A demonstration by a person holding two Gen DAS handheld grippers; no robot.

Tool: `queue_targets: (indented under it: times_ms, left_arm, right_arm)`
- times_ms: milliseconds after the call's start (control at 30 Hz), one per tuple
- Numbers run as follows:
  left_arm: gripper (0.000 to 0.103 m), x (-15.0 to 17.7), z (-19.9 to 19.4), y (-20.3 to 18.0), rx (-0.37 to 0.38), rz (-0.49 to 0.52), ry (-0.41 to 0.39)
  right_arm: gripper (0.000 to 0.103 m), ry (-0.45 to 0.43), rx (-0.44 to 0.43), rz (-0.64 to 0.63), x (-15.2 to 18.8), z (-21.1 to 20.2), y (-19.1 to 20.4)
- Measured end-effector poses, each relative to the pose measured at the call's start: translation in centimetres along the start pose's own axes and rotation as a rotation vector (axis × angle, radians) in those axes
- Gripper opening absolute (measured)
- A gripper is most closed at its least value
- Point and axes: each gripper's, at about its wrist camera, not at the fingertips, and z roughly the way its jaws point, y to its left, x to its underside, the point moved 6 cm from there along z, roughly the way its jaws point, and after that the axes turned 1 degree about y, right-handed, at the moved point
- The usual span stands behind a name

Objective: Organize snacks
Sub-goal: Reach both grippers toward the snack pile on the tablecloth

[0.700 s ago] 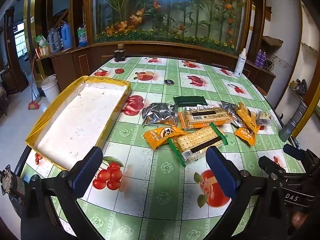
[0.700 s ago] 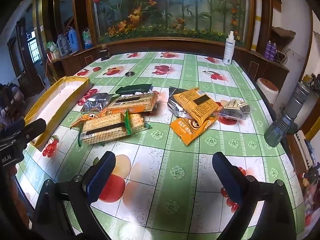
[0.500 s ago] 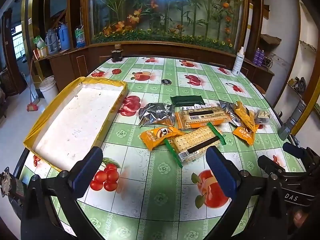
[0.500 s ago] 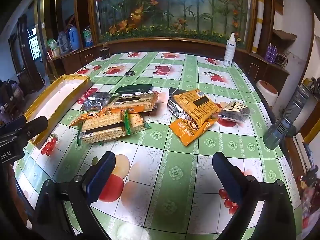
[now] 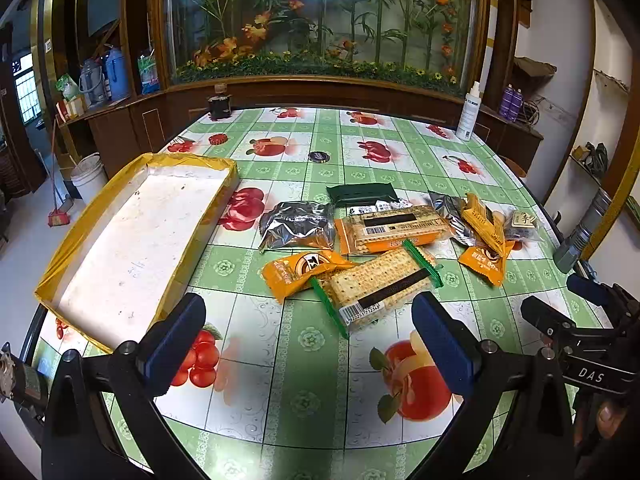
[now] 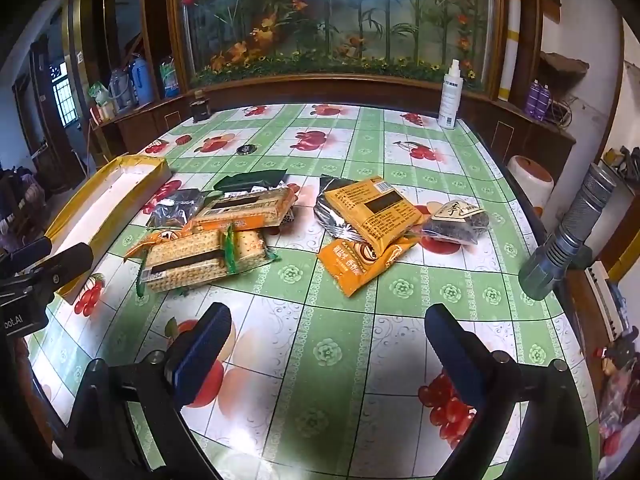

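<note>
Here, in the left wrist view, the left gripper (image 5: 308, 336) fills the bottom of the frame, spread wide and empty above the table (image 5: 312, 364). Snack packs lie mid-frame: a cracker pack (image 5: 380, 284) over an orange pouch (image 5: 296, 270). A yellow-rimmed tray (image 5: 72, 248) sits left.

In the right wrist view, the right gripper (image 6: 328, 344) is likewise released, holding nothing. The cracker pack (image 6: 196, 262) lies centre-left, an orange packet (image 6: 372, 206) centre-right.
</note>
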Motion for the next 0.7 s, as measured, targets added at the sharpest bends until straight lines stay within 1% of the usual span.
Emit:
queue_targets:
  times_ms: [167, 400, 467, 533, 567, 633, 700]
  left_arm:
    - [0.103, 0.2, 0.8, -0.3, 0.029, 0.013, 0.023]
    - [0.103, 0.9, 3.7, 0.4, 0.159, -0.035, 0.135]
    - [0.103, 1.1, 4.4, 0.4, 0.166, -0.03, 0.154]
    - [0.103, 1.0, 4.7, 0.1, 0.17, -0.011, 0.158]
    - [0.103, 0.9, 4.8, -0.4, 0.184, 0.008, 0.157]
    - [0.103, 0.5, 5.0, -1.4, 0.196, 0.062, 0.156]
    - [0.103, 0.0, 5.2, -2.8, 0.203, 0.145, 0.152]
  right_arm:
    - [0.099, -0.002, -0.001, 0.006, -0.1, 0.4, -0.9]
    - [0.099, 0.01, -0.02, 0.017, 0.0, 1.7, -2.6]
    - [0.099, 0.02, -0.032, 0.029, 0.0, 2.2, -3.0]
    - [0.099, 0.027, -0.07, 0.047, -0.1, 2.5, -3.1]
    - [0.099, 0.031, -0.088, 0.057, -0.1, 2.7, -3.1]
    - [0.099, 0.046, -0.113, 0.07, -0.2, 3.3, -3.0]
    - [0.099, 0.054, -0.118, 0.075, -0.3, 3.7, -3.0]
